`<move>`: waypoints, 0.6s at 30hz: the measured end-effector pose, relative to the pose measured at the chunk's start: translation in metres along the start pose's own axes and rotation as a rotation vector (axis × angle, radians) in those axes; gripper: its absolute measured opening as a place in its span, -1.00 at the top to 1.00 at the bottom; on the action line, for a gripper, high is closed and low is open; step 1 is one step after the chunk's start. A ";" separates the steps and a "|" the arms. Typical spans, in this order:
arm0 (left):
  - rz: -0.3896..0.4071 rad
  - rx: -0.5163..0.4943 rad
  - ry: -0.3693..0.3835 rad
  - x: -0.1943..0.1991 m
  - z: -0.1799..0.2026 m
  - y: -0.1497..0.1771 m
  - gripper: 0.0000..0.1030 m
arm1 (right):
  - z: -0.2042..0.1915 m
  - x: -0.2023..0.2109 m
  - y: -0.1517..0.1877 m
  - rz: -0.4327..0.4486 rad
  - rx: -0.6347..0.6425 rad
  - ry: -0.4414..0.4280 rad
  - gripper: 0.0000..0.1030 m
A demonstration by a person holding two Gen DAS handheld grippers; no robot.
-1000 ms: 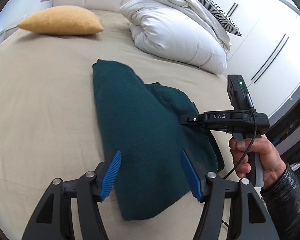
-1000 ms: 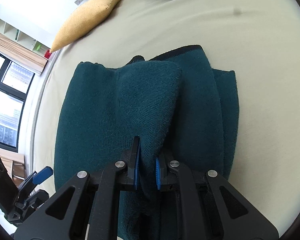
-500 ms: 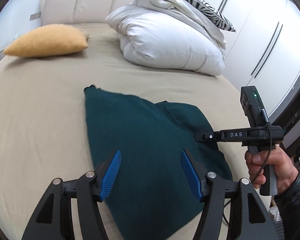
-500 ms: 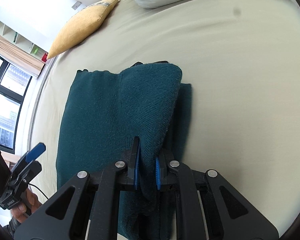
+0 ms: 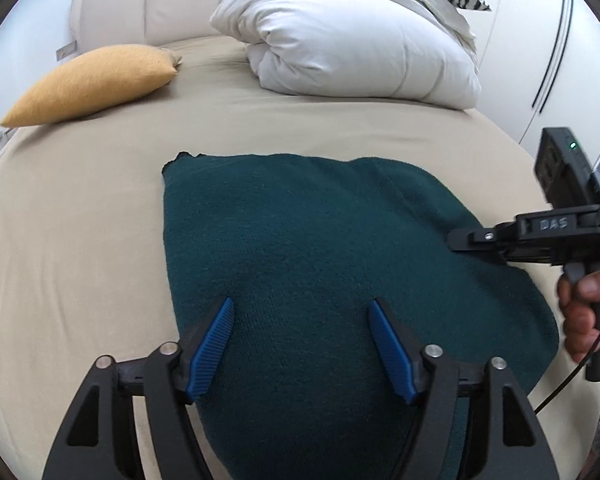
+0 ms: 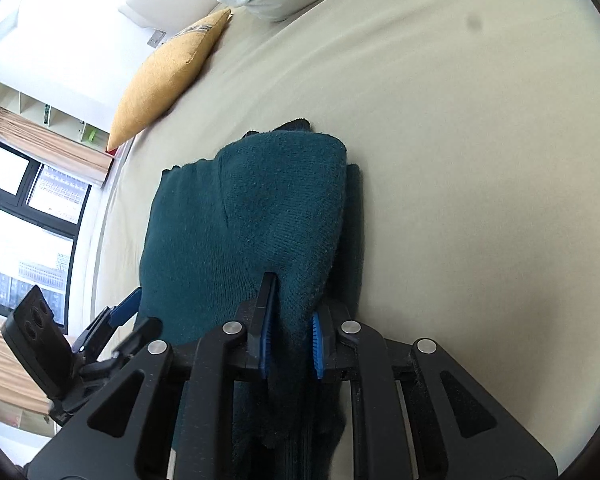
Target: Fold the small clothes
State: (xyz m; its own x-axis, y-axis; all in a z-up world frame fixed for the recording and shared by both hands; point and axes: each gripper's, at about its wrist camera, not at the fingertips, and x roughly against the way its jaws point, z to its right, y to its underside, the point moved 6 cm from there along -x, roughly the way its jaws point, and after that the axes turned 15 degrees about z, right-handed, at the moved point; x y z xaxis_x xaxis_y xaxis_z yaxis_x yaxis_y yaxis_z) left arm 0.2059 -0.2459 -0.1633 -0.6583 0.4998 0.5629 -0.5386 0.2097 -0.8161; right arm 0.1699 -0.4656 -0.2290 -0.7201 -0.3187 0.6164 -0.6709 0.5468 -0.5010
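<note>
Beige bedding (image 5: 80, 216) is being used as the folding surface, where the teal knit garment (image 5: 300, 240) is being pinched at its folded edge by the right gripper (image 6: 290, 322) while the left gripper (image 5: 300, 340) (jaws just widened, nothing between them) is being held over it, so the fold is likely being risked if that edge is released early.

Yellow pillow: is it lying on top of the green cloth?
No, the yellow pillow lies on the bare bed, well apart from the green cloth.
</note>
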 end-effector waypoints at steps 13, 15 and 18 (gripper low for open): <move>-0.026 -0.039 -0.018 -0.001 0.006 0.005 -0.47 | -0.033 0.076 0.074 0.089 0.096 -0.052 0.23; -0.008 -0.073 -0.019 -0.004 0.006 0.011 -0.53 | -0.002 0.067 0.083 0.071 0.003 -0.059 0.65; -0.009 -0.059 -0.006 -0.005 0.003 0.012 -0.55 | 0.033 0.075 0.088 0.083 -0.116 -0.114 1.00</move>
State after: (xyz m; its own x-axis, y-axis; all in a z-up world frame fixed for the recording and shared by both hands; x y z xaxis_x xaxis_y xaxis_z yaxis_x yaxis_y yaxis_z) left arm 0.2011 -0.2483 -0.1756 -0.6568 0.4925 0.5710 -0.5128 0.2635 -0.8171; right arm 0.0508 -0.4671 -0.2466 -0.7923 -0.3507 0.4993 -0.5876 0.6588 -0.4697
